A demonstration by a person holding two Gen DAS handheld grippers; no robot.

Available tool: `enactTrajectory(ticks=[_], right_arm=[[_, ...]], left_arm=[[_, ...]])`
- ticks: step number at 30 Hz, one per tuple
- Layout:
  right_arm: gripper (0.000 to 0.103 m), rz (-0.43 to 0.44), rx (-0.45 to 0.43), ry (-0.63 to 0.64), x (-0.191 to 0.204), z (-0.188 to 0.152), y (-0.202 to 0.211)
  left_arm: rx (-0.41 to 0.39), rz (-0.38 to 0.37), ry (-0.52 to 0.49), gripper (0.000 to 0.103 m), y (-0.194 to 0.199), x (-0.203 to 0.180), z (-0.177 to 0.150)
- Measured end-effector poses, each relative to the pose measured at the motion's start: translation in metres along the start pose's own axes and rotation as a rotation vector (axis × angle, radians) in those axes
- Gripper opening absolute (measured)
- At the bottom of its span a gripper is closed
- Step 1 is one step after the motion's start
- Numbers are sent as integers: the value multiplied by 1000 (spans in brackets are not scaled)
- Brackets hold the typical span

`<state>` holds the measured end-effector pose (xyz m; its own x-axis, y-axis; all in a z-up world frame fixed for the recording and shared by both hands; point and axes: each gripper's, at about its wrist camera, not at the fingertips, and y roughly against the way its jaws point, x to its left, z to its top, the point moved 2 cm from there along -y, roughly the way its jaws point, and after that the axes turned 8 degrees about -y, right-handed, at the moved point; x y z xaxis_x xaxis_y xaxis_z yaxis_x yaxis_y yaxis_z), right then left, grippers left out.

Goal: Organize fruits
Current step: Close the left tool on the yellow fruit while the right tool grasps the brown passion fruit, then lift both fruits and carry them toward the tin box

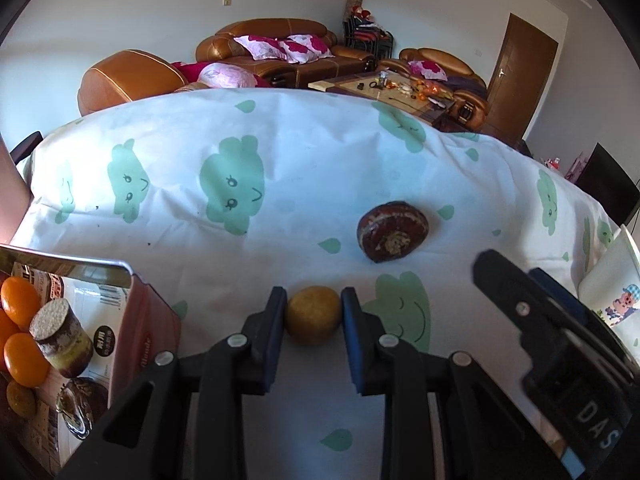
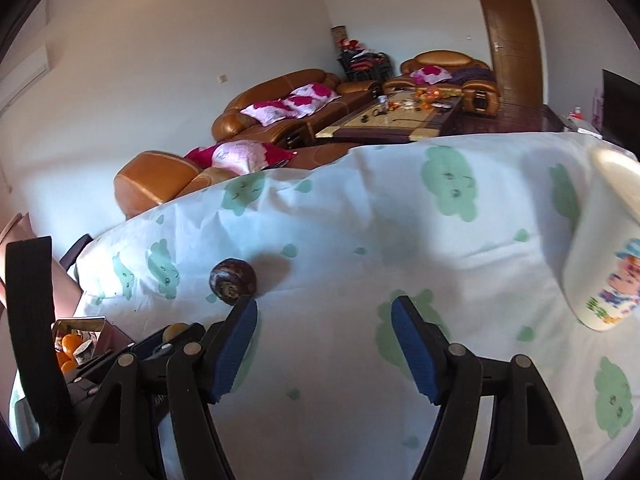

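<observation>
In the left wrist view my left gripper (image 1: 313,314) is shut on a small yellow-brown round fruit (image 1: 313,316) that rests on the cloud-print cloth (image 1: 240,140). A dark brown-red fruit (image 1: 393,231) lies on the cloth just beyond, to the right. A pink box (image 1: 148,320) at the left holds several orange fruits (image 1: 20,304). In the right wrist view my right gripper (image 2: 324,344) is open and empty above the cloth, with the dark fruit (image 2: 231,281) ahead to its left. The left gripper body (image 2: 160,350) and yellow fruit (image 2: 176,330) show at lower left.
A white printed cup (image 2: 608,264) stands at the right on the cloth; it also shows in the left wrist view (image 1: 616,280). The right gripper's body (image 1: 560,340) is at the lower right of the left wrist view. Brown sofas (image 1: 280,44) and a coffee table (image 1: 400,88) stand beyond the table.
</observation>
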<state>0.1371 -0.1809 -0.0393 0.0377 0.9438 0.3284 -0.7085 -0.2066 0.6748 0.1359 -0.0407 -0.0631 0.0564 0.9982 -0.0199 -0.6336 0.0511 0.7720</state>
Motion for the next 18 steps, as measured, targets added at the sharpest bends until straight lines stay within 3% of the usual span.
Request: enactTrajectory(ticks=[7, 12, 15, 16, 18], right_arm=[[72, 156, 154, 77, 29, 17, -49], [71, 138, 191, 132, 41, 17, -71], [60, 67, 189, 209, 54, 12, -72], [44, 85, 197, 216, 55, 11, -72], [42, 88, 199, 204, 51, 12, -70]], left_arm=[[3, 10, -9, 29, 0, -1, 1], [8, 28, -23, 29, -2, -5, 4], [9, 31, -25, 29, -3, -7, 4], [9, 33, -26, 29, -3, -7, 5], [9, 34, -27, 29, -3, -6, 5]])
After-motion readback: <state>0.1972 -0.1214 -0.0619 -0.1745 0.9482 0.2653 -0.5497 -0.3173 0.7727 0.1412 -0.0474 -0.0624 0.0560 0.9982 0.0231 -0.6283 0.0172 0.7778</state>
